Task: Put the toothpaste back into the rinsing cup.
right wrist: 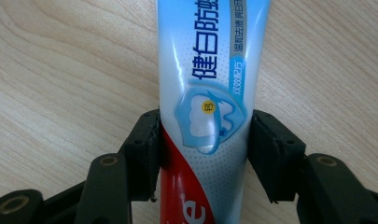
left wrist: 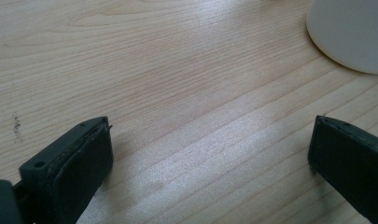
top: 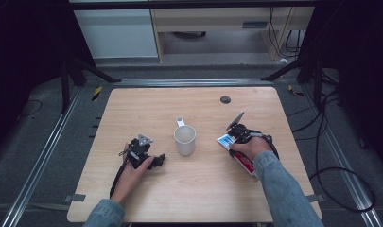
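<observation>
A: Your right gripper has the toothpaste tube between its jaws. Both pads sit flush against the tube's sides, partly closed around its width, so I read that as a grip.

B: And where does the tube lie?

A: Flat on the table, on the right side, just right of the white mug. In the right gripper view its long axis runs straight away from your jaws, so you hold it across its width, near the red end, with the blue length pointing ahead.

B: What of your left hand?

A: Your left gripper is wide open over bare wood with nothing between the jaws. It rests left of the mug, whose base shows at the far right of the left gripper view.

B: So which hand is nearer the tube?

A: The right one, plainly. If the mug is the goal, it lies to the left of your right gripper, with the tube's length to swing upright.
</observation>
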Demonstrator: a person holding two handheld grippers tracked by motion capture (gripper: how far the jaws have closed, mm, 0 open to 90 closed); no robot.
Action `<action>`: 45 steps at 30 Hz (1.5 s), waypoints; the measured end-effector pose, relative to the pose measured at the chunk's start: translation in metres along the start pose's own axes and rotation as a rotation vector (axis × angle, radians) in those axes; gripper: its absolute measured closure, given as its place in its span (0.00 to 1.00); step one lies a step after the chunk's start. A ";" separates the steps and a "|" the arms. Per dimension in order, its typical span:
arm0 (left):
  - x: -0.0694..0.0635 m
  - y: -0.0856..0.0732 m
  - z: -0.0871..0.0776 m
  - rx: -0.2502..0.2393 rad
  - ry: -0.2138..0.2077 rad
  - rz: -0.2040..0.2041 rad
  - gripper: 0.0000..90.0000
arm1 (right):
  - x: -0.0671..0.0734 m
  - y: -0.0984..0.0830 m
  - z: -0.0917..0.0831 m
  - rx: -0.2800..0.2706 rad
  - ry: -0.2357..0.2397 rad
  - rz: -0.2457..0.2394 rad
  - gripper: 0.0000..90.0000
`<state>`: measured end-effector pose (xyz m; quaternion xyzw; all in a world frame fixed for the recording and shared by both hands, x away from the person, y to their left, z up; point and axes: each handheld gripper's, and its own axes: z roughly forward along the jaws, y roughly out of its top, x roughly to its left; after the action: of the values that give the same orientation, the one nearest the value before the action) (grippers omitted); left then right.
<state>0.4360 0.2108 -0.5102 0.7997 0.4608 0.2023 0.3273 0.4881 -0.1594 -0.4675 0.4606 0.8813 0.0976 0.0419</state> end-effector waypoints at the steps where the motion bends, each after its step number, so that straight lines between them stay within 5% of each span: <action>1: 0.000 0.000 0.000 0.000 0.000 0.000 0.00 | 0.000 0.000 0.000 0.000 0.000 -0.007 0.54; 20: 0.000 0.000 0.000 0.000 0.000 0.000 0.00 | 0.000 -0.002 -0.008 -0.014 0.002 -0.023 0.79; 45: 0.000 0.000 0.000 0.000 0.000 0.000 0.00 | -0.011 -0.002 -0.039 -0.115 -0.001 0.016 0.81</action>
<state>0.4360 0.2108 -0.5102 0.7998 0.4607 0.2023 0.3272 0.4861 -0.1750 -0.4295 0.4646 0.8704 0.1484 0.0678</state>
